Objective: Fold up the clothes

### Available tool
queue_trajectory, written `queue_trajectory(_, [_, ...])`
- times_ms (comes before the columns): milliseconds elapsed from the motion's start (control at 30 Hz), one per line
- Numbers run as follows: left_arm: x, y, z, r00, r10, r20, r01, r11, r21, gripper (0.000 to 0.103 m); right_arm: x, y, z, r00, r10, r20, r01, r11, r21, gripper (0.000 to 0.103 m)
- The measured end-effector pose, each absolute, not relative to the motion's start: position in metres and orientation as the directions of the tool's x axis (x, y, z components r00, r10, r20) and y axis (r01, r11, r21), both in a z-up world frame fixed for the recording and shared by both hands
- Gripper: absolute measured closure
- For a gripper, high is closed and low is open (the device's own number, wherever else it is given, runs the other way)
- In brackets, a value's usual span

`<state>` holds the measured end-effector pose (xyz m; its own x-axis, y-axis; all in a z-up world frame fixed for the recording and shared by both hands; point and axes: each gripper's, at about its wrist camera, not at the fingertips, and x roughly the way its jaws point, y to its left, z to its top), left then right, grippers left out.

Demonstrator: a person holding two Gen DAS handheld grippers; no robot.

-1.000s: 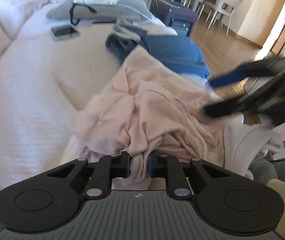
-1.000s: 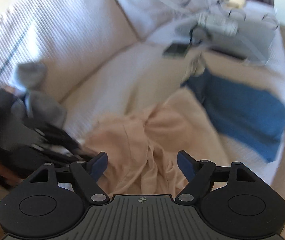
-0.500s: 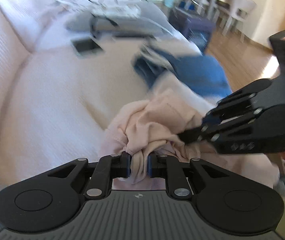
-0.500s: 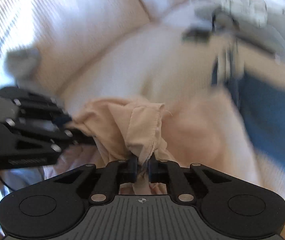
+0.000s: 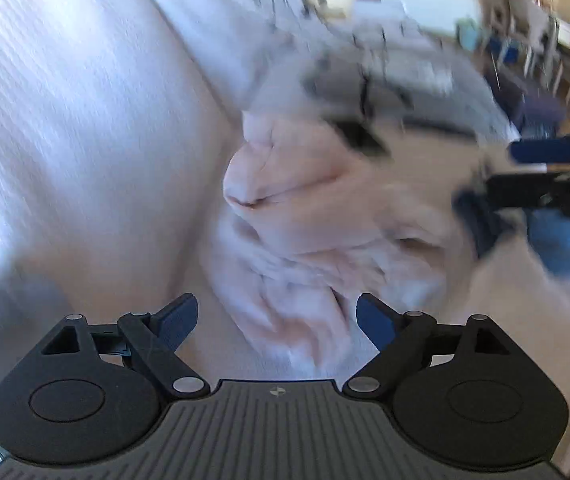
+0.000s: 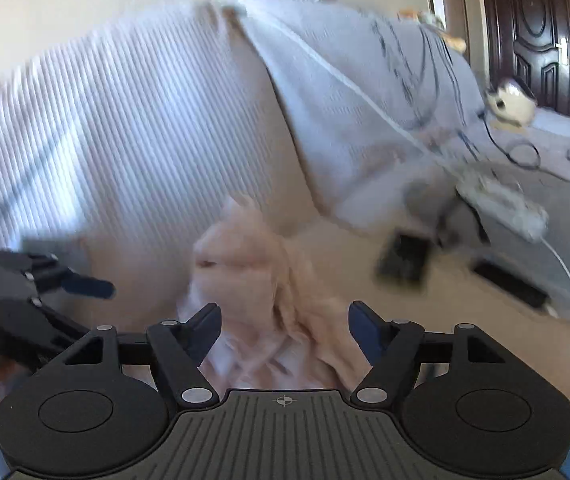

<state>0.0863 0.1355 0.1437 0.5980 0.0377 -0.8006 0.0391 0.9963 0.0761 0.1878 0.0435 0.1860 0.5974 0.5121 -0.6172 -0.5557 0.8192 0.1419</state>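
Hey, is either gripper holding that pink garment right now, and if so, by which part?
Neither. The left gripper and right gripper have jaws opening; the pink garment lies loose between them, unpinched.

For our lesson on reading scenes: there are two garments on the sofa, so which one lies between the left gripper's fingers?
The pale pink garment, crumpled just ahead of the opening left gripper. The blue garment lies off to the right.

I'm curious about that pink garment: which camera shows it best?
The left wrist view: the pink garment fills the middle, crumpled on the sofa. The right wrist view shows only a blurred, narrower bunch of it.
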Motion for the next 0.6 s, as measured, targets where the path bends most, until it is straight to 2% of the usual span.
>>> queue_trajectory(233, [0.024, 0.109, 0.088, 0.445, -0.130, -0.886, 0.098, 0.991, -0.096, 0.014, 0.135, -0.025, 0.146, 0.539, 0.403, -0.740, -0.444, 0.882, 0.156, 0.031])
queue_trajectory(600, [-0.061, 0.055, 0.069, 0.303, -0.318, -0.898, 0.232, 0.939, -0.254, 0.004, 0.011, -0.098, 0.143, 0.555, 0.278, -0.784, -0.323, 0.941, 0.105, 0.030])
